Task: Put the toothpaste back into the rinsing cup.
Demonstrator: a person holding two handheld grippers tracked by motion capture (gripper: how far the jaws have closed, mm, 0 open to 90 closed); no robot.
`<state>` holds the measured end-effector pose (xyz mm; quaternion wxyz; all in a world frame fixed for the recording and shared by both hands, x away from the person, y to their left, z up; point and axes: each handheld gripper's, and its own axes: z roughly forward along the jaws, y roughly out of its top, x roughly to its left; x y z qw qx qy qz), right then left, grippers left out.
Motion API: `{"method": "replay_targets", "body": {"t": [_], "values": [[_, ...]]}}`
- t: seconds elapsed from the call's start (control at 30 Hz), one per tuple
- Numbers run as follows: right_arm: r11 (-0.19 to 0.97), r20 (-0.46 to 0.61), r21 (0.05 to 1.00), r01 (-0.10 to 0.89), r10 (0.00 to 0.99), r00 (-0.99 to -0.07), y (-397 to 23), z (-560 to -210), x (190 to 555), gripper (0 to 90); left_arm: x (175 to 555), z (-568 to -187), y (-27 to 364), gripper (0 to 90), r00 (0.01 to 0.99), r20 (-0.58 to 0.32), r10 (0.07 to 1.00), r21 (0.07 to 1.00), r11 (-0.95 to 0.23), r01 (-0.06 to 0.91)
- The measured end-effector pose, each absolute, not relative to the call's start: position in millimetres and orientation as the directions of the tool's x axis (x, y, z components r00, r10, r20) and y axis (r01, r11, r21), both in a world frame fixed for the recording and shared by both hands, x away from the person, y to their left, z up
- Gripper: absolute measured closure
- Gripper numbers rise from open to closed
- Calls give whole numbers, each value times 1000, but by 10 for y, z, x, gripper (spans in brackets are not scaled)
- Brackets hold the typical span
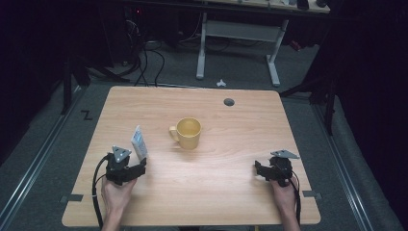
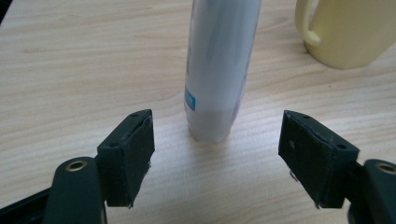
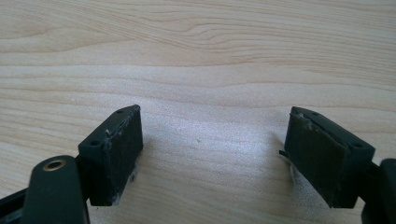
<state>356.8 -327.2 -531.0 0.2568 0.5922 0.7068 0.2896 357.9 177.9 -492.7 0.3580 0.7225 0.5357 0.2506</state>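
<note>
A white tube with a blue label stands on end at the left of the wooden table. In the left gripper view the tube rises just beyond my jaws, and neither pad touches it. My left gripper is open right behind it. A yellow mug sits mid-table, its handle turned toward the tube. At the right front, my right gripper is open over bare wood, with nothing between its jaws.
A round cable hole sits near the table's far edge. Beyond the table, a white desk frame stands on the grey floor, with dark cables to its left. A person's hands hold both grippers at the near edge.
</note>
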Motion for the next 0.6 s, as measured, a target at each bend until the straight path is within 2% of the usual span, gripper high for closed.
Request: {"method": "replay_targets", "body": {"t": [0.6], "values": [[131, -20, 713, 688, 986, -167, -3272, -5310, 3568, 196, 3760, -4819, 1716, 308, 270, -12, 963, 804, -152, 574]]}}
